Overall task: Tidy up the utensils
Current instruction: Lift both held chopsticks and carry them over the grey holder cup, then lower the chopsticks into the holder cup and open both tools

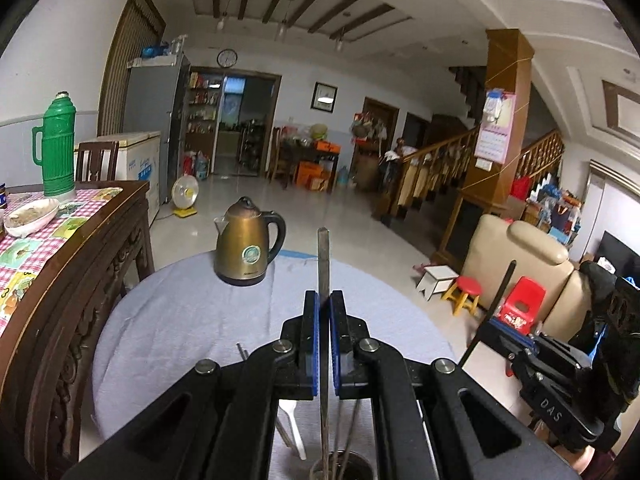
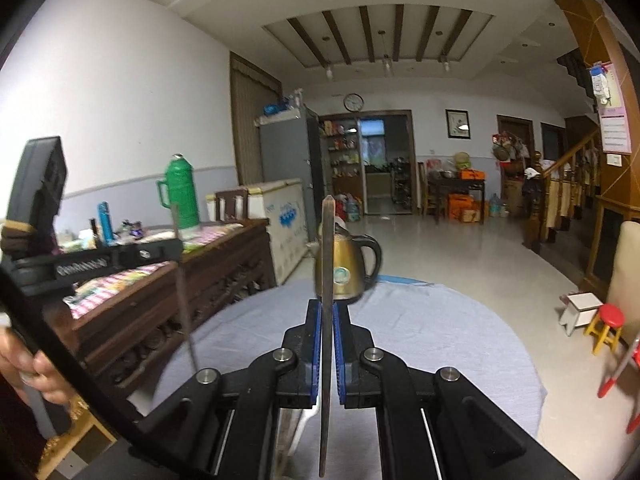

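My left gripper is shut on a thin metal utensil handle that stands upright between its blue pads; its lower end reaches down towards a round utensil cup holding several other metal utensils at the bottom edge. A white plastic fork lies on the blue-grey tablecloth beneath. My right gripper is shut on another upright flat metal utensil. The right gripper also shows at the right of the left wrist view, and the left gripper at the left of the right wrist view.
A brass electric kettle stands at the far side of the round table. A carved wooden sideboard with a checked cloth, a green thermos and a bowl is on the left. A beige sofa and small stools are on the right.
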Motion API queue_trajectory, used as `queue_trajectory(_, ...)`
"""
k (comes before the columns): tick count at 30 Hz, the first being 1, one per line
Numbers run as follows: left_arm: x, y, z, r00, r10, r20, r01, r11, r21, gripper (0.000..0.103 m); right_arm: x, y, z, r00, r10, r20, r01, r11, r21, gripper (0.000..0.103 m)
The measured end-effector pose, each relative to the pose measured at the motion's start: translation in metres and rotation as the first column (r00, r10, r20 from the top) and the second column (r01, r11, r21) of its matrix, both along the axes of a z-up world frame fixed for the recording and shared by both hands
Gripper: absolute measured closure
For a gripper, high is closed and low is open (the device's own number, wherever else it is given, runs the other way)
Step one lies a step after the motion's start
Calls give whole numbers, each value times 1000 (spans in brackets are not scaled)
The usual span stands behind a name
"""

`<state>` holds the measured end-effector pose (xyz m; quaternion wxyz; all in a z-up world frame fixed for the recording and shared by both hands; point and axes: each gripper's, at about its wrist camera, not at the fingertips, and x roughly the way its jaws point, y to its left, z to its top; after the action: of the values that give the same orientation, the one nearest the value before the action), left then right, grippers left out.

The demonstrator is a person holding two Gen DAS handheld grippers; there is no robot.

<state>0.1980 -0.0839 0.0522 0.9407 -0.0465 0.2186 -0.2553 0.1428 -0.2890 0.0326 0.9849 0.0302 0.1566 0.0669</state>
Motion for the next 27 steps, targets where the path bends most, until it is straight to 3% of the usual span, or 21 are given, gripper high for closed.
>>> queue_trajectory(7,-20,-3,-14,1000,6,30,-6,1000,-4,98,-7,23,-17,999,43,3,-43,999,26,97)
queue_trajectory(17,-13,-7,-45,999,45,15,-45,999,-15,98,2,23,-54,998,31,-54,-28,998,61,97)
queue_trajectory(27,-8,3,-81,994,96,-57,-99,994,-55,98,5,19,-82,995,-2,-99,9,997,74,97)
